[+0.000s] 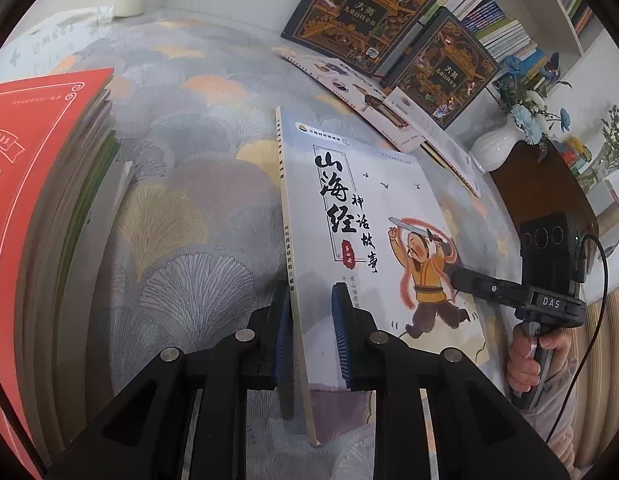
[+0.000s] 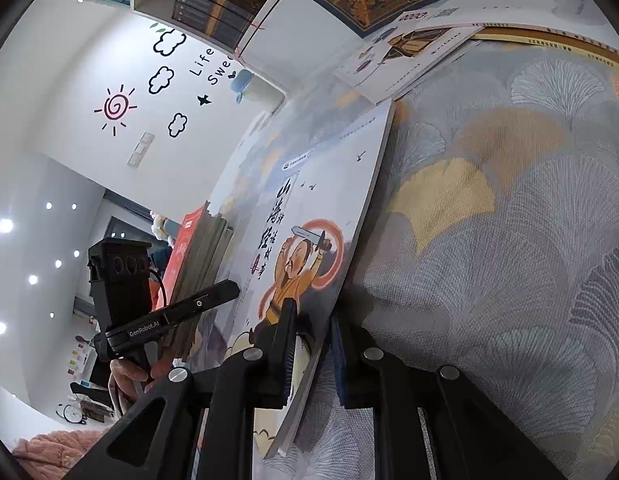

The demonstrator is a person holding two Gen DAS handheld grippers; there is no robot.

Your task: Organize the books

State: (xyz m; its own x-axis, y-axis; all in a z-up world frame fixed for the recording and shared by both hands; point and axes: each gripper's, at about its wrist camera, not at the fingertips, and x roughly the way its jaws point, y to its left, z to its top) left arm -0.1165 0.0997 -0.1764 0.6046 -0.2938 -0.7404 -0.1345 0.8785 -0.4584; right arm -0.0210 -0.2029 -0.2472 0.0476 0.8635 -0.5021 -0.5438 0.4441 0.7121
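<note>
White wall point(image 2: 89, 60) with sun and cloud decals point(image 2: 116, 107), ceiling spotlights point(image 2: 4, 225), white bookshelf point(image 1: 565, 12)

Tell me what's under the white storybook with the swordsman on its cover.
Under the storybook, the ginkgo-patterned tablecloth shows past its edges. Whatever lies directly beneath the cover is hidden. Both tools grip its near edge.

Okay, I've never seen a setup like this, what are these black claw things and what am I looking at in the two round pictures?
Each round picture comes from a camera on a hand-held gripper, looking along its fingers. A person holds one per hand. The left gripper grips the near edge of a white storybook at its spine; the right gripper clamps the opposite edge. Both are shut on it. Around it on the patterned tablecloth lie a red-topped stack of books and two dark encyclopedias.
</note>
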